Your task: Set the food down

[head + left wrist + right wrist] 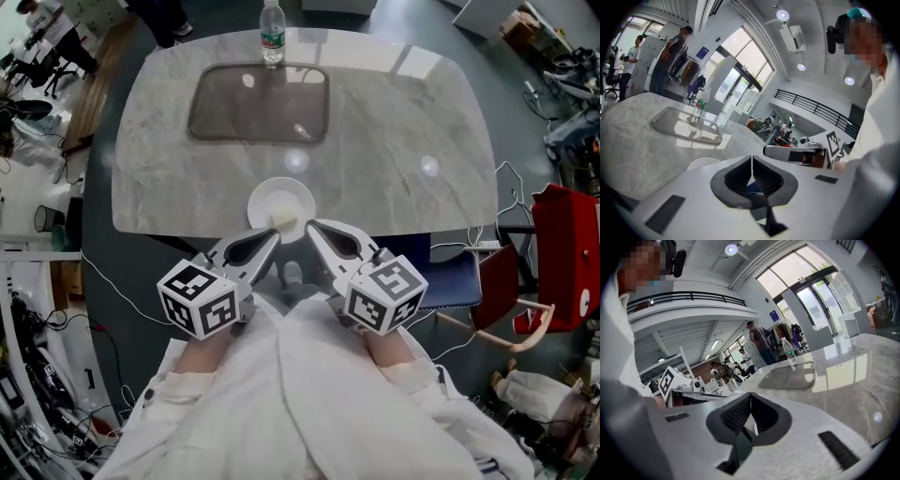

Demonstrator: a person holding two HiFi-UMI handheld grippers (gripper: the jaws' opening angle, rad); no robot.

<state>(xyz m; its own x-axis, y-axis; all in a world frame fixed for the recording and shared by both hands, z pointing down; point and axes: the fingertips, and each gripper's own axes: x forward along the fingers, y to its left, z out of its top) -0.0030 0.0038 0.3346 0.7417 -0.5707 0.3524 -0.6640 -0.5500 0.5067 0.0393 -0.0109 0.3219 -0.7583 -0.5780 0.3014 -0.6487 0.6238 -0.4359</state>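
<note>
While both grippers hover at the near edge of the tabletop (422, 141), the relation that matters is how the food (287, 222) lies against their tips. In the head view it is a small pale lump at the lower rim of the white plate (258, 202), just below the middle of the frame. It is too small and soft-edged to give a clear long axis.

The left gripper (272, 236) comes in from the lower left and the right gripper (312, 227) from the lower right. Their tips converge in a shallow V, so the food lies just ahead of both and between them. The two look about equally close, and whether either tip touches the lump cannot be told.

In the left gripper view, the left gripper (751, 161) has its jaws pressed together along a thin seam with nothing between the pads. A sliver of the plate (701, 163) shows to the left, beyond its body. In the right gripper view, the right gripper (751, 401) is likewise closed and empty.

Judging from this, the food already rests on the plate and neither gripper carries it. Any further move would be a short one, straight up-frame. A grey tray (253, 108) and a water bottle (272, 33) stand well apart, toward the top of the frame.
</note>
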